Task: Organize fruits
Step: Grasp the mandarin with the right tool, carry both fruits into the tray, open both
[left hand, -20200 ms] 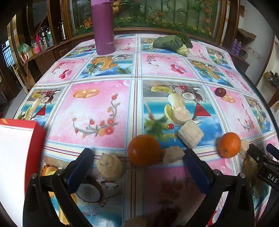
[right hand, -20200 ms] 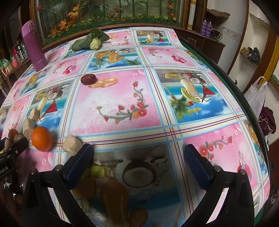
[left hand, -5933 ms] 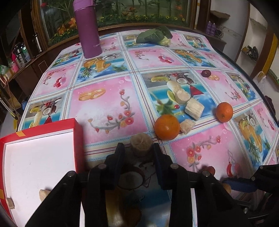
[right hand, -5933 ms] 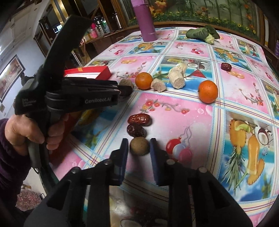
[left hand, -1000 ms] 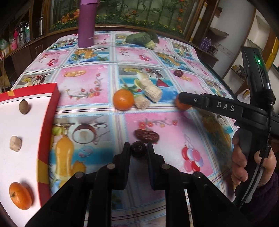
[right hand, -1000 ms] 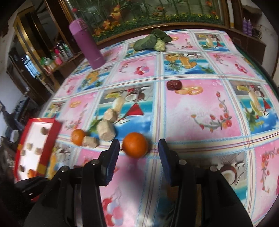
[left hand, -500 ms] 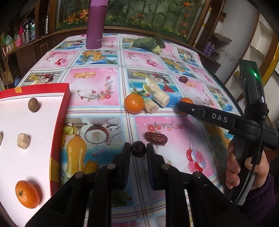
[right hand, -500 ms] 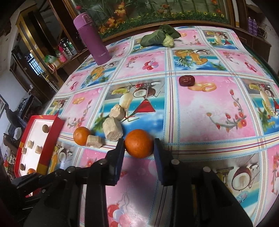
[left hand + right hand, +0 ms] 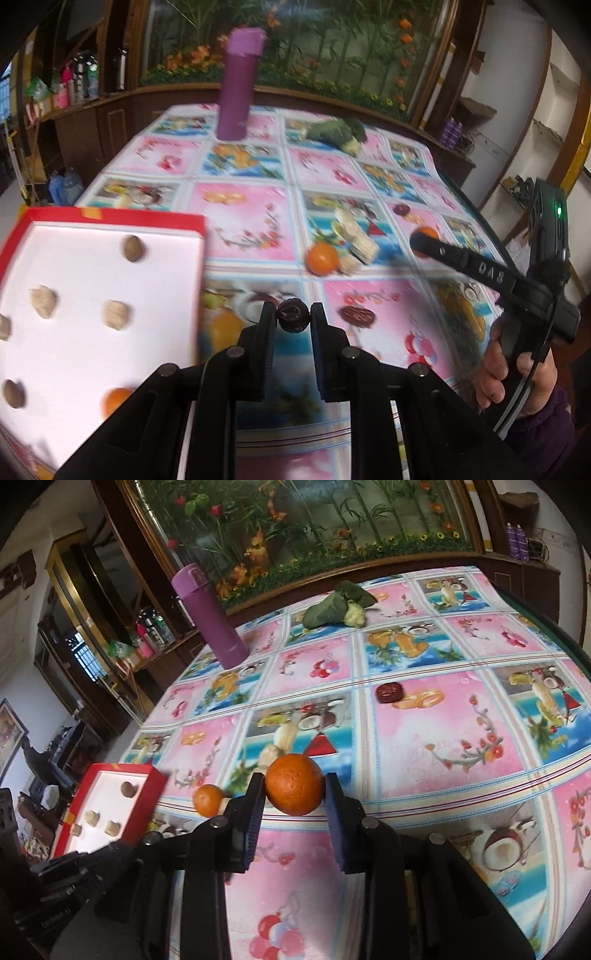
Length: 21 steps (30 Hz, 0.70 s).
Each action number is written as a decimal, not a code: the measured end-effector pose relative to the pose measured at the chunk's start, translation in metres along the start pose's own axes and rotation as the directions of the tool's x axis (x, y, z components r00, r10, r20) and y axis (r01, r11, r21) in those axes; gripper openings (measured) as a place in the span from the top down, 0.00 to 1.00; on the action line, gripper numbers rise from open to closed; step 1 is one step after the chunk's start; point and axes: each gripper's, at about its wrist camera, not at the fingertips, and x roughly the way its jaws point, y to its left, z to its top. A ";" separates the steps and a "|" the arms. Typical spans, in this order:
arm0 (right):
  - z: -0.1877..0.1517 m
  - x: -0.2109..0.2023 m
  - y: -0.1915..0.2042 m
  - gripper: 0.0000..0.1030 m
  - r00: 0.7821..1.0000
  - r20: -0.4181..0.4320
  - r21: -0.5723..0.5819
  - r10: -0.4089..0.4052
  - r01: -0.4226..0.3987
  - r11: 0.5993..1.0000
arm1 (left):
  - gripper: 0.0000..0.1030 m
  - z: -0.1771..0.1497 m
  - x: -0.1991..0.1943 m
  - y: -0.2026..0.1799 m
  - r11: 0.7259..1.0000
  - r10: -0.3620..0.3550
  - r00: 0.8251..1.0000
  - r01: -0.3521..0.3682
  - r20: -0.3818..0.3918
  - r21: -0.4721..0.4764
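My left gripper (image 9: 293, 319) is shut on a dark date (image 9: 293, 314), held above the table just right of the red box (image 9: 110, 216). The box's white inside holds several nuts, pale chunks and an orange (image 9: 116, 402). My right gripper (image 9: 294, 795) is shut on an orange (image 9: 294, 784) and holds it off the table; it also shows in the left wrist view (image 9: 424, 238). Another orange (image 9: 322, 258) lies beside pale chunks (image 9: 364, 247). A red date (image 9: 357, 316) lies right of my left gripper. A further date (image 9: 388, 693) lies farther back.
A purple flask (image 9: 240, 85) stands at the far side of the table. A leafy green vegetable (image 9: 334, 607) lies near the far edge. The table's right edge (image 9: 546, 624) drops off to the floor. Cabinets stand behind.
My left gripper has lifted the dark date and moved left toward the red box. My right gripper has closed on the orange and raised it off the table.
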 end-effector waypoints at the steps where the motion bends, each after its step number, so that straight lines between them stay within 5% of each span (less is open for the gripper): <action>1: -0.001 0.001 0.003 0.67 1.000 -0.002 -0.005 0.002 -0.002 1.000 | 0.84 0.001 -0.004 0.005 1.000 0.009 1.000 -0.009 0.011 -0.002; 9: -0.018 0.011 0.055 0.67 0.995 -0.033 -0.075 0.092 -0.094 0.993 | 0.84 0.003 -0.029 0.061 0.990 0.121 0.991 -0.116 0.060 -0.081; 21: -0.035 0.042 0.167 0.67 0.965 -0.146 -0.204 0.218 -0.245 0.948 | 0.84 -0.005 -0.063 0.143 0.940 0.308 0.948 -0.290 0.079 -0.179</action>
